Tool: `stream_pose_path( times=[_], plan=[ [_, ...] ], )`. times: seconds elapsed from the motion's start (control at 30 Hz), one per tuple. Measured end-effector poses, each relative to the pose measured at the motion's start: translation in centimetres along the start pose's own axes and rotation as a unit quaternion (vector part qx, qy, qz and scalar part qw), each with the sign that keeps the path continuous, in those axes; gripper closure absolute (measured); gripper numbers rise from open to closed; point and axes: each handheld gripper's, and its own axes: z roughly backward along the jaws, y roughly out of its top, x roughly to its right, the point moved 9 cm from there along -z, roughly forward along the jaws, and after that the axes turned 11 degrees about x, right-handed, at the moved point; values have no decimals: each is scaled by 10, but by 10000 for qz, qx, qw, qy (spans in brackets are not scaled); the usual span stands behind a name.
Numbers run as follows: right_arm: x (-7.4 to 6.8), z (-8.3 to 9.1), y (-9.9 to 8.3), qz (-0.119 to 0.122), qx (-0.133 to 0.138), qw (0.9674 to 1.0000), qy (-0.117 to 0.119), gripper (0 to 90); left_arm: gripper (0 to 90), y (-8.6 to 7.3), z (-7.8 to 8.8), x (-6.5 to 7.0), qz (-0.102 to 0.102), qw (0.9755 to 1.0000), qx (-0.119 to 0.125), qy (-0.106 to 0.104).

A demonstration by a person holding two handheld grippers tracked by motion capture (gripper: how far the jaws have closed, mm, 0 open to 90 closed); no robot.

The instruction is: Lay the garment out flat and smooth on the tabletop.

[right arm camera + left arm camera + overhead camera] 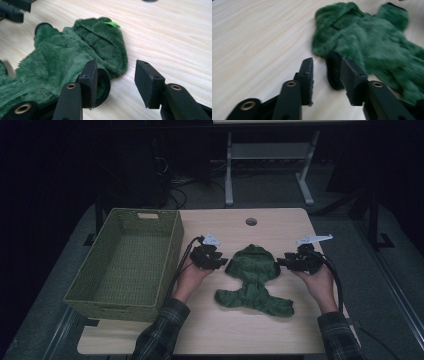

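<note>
**Garment between your grippers, basket bare**

High view: the green wicker basket [127,262] sits on the left of the surface [280,330], with nothing in it. The green fleece garment [254,280] lies flat mid-surface. Your left gripper [220,262] is at its left edge, your right gripper [285,262] at its right edge.

Left gripper view: your jaws stand parted, holding nothing, with a black cuff [334,71] of the garment between them.

Right gripper view: your jaws are wide apart, empty; the other cuff [103,86] lies just beside one jaw.
</note>
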Motion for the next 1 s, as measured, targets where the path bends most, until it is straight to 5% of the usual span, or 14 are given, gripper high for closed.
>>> stream_pose_path(
  times=[0.47, 0.8, 1.0],
  plan=[
    [-46, 25, -9, 258, 118, 9994, 175, 513, 343, -34, 47, 38, -88, 10000, -11, 1],
    [-88, 20, -9, 408, 78, 9977, 530, 519, 253, -67, 66, 69, -212, 9998, 17, -49],
    [-119, 11, -8, 595, 75, 9951, 783, 559, 191, -87, 69, 87, -367, 9992, -163, -60]
  ],
)
